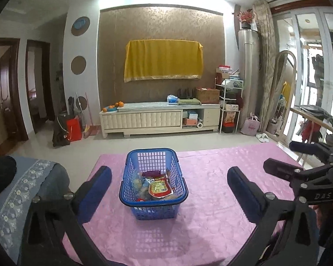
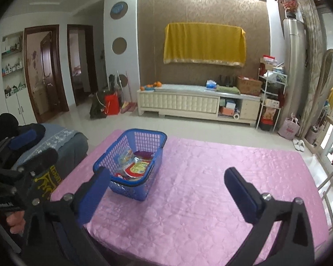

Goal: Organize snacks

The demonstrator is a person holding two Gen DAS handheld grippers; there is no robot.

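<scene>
Plainly, the left gripper (image 1: 169,182) has its blue-padded fingers (image 1: 100,185) spread wide with nothing between them, framing the blue basket (image 1: 153,208) from the near side, and the right gripper (image 2: 167,186) is equally wide and empty over bare pink tablecloth (image 2: 211,199) to the basket's right. The snack packets (image 1: 155,186) lie heaped inside the basket, a red-and-yellow pouch (image 1: 161,188) on top, and none shows on the cloth. That suggests the gathering is largely done, or that both tools hang back, ready for a next reach.
</scene>
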